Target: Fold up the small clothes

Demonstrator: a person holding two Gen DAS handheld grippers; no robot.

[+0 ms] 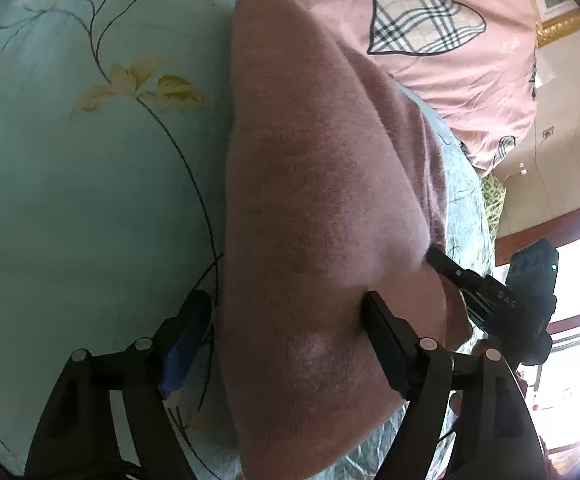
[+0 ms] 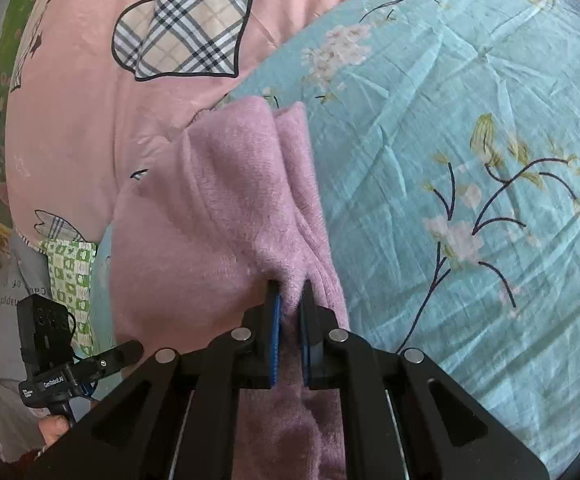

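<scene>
While the right tool [image 2: 290,300] was clenched on a bunched ridge of the mauve fleece garment [image 2: 218,208], the left tool [image 1: 286,320] stood released, its jaws wide and straddling the same garment without pinching it. No earlier look, so nothing to say on jaw motion.

Count: one fleece garment, two tools, one light-blue floral bedsheet [image 2: 469,120], one pink quilt with plaid heart patches [image 2: 82,92], one green-and-white patterned cloth [image 2: 70,268] tucked at the quilt's lower corner.

Garment location: lay on the blue sheet, long axis running away from both cameras, far end just beside the pink quilt's edge. In the right wrist view the fleece showed two raised folds meeting at the blue pads [image 2: 276,320].

Edges: the garment's one long side ran straight against open blue sheet; its other side was touching or overlapping the quilt border, can't tell which. The bed edge dropped off near the quilt corner, with floor beyond.

Room: wide bare sheet beside the garment, on the floral side. Quilt side was tight. The left tool was visible at the lower left of the right wrist view, well apart from the right tool's fingers.
</scene>
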